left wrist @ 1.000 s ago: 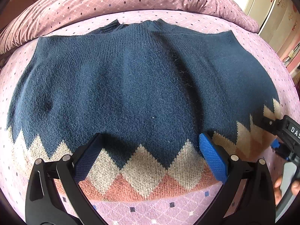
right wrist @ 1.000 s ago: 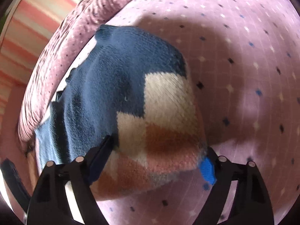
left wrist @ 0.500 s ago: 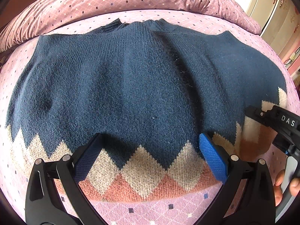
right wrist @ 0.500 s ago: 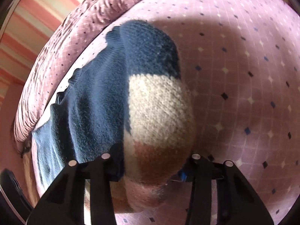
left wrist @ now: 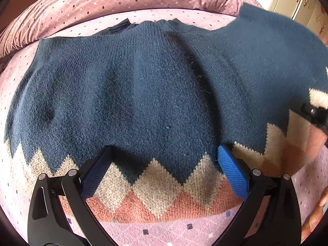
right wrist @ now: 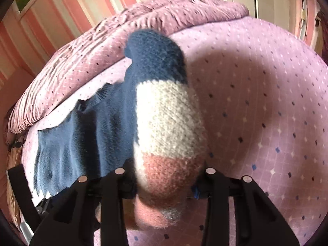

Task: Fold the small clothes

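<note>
A navy knit sweater [left wrist: 143, 94] with a beige and rust zigzag hem lies flat on the bed, neck at the far side. My left gripper [left wrist: 164, 170] is open, its blue pads on either side of the hem's middle, resting over the knit. My right gripper [right wrist: 164, 176] is shut on the sweater's right hem corner [right wrist: 168, 143] and holds it lifted off the bed. In the left wrist view that raised right side [left wrist: 276, 61] hangs in the air, and the right gripper [left wrist: 315, 116] shows at the right edge.
The bed has a lilac dotted cover [right wrist: 266, 102]. A mauve quilt [left wrist: 123, 2] is bunched along the far edge. A white cabinet [left wrist: 303, 2] stands at the far right. A striped wall [right wrist: 82, 10] is behind the bed.
My right gripper has shut on the right hem corner and lifted it up off the bed, so the sweater's right side rises. My left gripper has stayed in place.
</note>
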The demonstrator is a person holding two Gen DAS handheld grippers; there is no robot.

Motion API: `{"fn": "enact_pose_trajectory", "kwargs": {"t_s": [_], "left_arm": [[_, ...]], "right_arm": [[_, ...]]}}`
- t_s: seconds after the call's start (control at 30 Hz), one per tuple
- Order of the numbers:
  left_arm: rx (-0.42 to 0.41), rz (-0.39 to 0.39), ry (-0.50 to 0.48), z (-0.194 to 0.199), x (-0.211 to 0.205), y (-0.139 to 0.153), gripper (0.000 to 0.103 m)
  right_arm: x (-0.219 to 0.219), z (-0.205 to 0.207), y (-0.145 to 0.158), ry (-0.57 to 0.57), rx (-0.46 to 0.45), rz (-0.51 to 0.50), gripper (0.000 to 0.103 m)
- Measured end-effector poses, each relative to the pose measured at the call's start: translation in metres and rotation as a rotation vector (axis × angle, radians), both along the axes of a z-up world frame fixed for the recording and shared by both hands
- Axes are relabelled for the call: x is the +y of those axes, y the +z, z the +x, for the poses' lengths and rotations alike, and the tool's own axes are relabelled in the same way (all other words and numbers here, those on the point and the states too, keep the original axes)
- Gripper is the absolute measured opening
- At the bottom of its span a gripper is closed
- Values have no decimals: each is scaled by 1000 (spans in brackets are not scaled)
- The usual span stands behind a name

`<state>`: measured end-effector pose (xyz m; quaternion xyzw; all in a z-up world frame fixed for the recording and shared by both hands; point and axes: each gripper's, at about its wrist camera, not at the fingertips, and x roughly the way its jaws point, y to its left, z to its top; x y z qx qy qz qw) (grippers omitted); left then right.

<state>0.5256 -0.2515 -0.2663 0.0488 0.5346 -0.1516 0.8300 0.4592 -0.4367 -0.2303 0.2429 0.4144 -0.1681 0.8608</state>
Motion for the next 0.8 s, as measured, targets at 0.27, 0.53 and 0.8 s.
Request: {"fn": "enact_pose_trajectory", "kwargs": {"t_s": [0.27, 0.53, 0.8], "left_arm": [[-60, -29, 14, -5, 41, 31, 99], [-80, 32, 94, 14, 139, 39, 99], [-126, 62, 208, 29, 242, 43, 99]], "right_arm": [[27, 1, 31, 6, -17, -141, 36], [106, 20, 60, 46, -63, -324, 35], [198, 43, 67, 232, -115, -376, 34]]}}
